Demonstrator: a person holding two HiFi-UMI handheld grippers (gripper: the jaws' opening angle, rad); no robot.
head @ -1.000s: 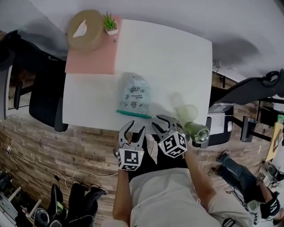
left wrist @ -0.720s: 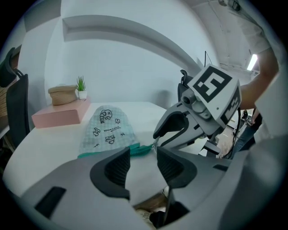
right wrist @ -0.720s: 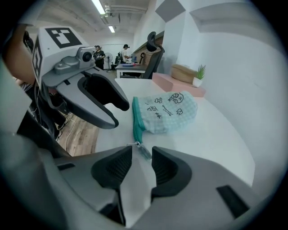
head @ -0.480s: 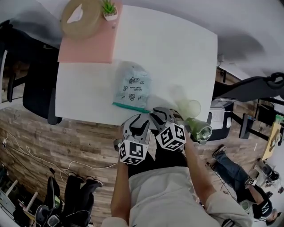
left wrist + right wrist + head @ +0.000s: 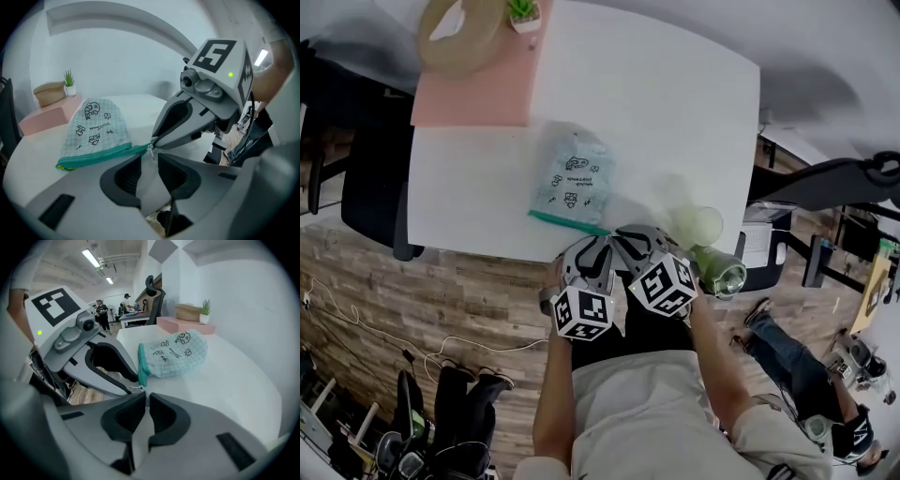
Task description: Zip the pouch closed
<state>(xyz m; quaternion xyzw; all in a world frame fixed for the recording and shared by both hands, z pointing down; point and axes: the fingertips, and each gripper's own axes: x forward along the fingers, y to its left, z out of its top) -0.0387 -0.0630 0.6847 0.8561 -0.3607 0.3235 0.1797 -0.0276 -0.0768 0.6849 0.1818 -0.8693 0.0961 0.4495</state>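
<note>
pinching pouch [image 5: 96, 126] — near end, right hand-held gripper [image 5: 154, 142]

White worktop with three things on it

The worktop [image 5: 656, 122] is a plain white rectangle. A pale checked pouch [image 5: 572, 183] lies flat close to its near edge, printed with small dark figures, its teal zipper edge turned toward that edge. A flat pink block [image 5: 473, 89] sits at the far left corner, well apart from the pouch. A clear cup [image 5: 697, 226] stands upright near the right near corner.
</note>
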